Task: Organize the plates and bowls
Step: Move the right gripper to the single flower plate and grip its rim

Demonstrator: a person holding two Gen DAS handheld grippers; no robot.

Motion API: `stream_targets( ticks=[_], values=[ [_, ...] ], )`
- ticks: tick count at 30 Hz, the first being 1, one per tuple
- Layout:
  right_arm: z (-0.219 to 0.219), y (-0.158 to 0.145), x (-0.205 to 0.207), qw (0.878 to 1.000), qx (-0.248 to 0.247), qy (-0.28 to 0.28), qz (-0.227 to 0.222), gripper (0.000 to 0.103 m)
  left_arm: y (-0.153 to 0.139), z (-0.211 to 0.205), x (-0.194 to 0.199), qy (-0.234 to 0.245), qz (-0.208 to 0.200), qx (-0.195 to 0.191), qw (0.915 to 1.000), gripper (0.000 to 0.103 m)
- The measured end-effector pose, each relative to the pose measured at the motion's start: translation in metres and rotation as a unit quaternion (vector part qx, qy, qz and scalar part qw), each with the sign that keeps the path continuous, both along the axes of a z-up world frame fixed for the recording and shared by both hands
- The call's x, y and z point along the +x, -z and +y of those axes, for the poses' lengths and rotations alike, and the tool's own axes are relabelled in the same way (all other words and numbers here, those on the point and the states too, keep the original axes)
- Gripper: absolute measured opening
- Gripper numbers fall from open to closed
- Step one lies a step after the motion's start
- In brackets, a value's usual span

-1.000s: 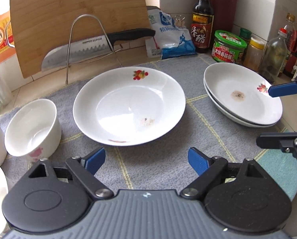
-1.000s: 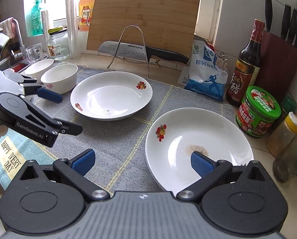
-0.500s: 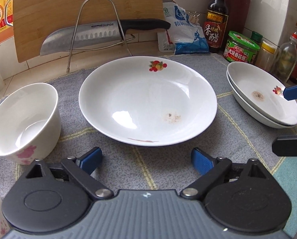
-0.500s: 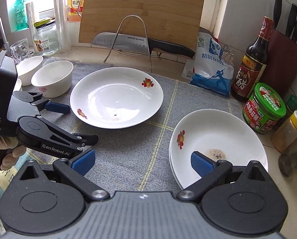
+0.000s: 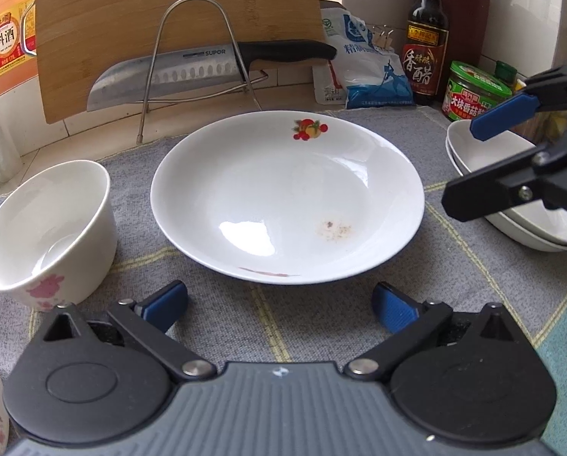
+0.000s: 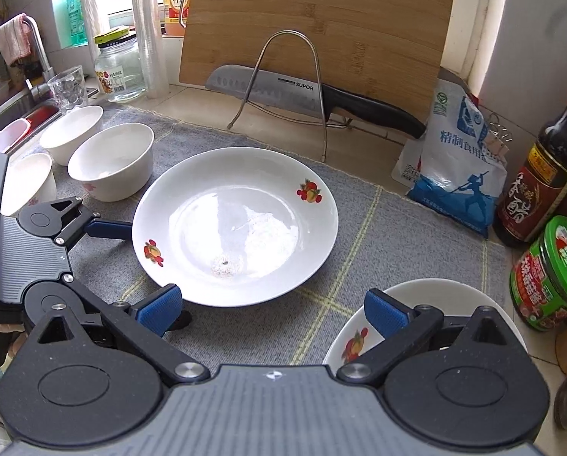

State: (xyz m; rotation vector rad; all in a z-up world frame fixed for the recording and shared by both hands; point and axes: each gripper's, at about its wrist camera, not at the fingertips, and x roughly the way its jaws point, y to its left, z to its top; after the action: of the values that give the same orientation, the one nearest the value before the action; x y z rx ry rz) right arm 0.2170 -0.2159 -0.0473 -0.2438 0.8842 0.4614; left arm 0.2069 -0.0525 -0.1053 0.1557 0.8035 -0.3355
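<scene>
1. The left gripper [image 5: 279,300] has just been opening; its jaws are now standing wide and empty, facing the near rim of the lone white plate [image 5: 283,197] on the grey mat [image 5: 215,326].
2. The right gripper [image 6: 272,309], spread and empty, is swinging away from the stacked plates [image 6: 416,300] towards that lone plate, so a lift onto the stack looks next.

White plate [image 5: 287,197] with red-orange fruit print at the rim; white bowl [image 5: 48,228] carries pink flower marks. Grey mat [image 5: 222,323] has thin yellow-green grid lines. Both grippers black with blue pads [image 5: 167,302], grey ribbed body; jar [image 6: 553,269] green-lidded with red label, salt bag [image 6: 456,163] white and blue.
</scene>
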Motion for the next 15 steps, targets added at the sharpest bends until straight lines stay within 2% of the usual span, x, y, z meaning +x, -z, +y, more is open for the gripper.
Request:
stream_targets(
  ticks=[8,15],
  values=[
    [-0.005,0.009,0.055,0.997,-0.001,-0.066,0.043,0.103,0.0,-0.003,0.003,-0.027,-0.012,-0.003,0.9996,0.103],
    [0.004,0.033,0.095,0.988,-0.026,-0.12,0.089,0.103,0.0,-0.004,0.009,-0.026,-0.015,-0.004,0.9995,0.103]
  ],
)
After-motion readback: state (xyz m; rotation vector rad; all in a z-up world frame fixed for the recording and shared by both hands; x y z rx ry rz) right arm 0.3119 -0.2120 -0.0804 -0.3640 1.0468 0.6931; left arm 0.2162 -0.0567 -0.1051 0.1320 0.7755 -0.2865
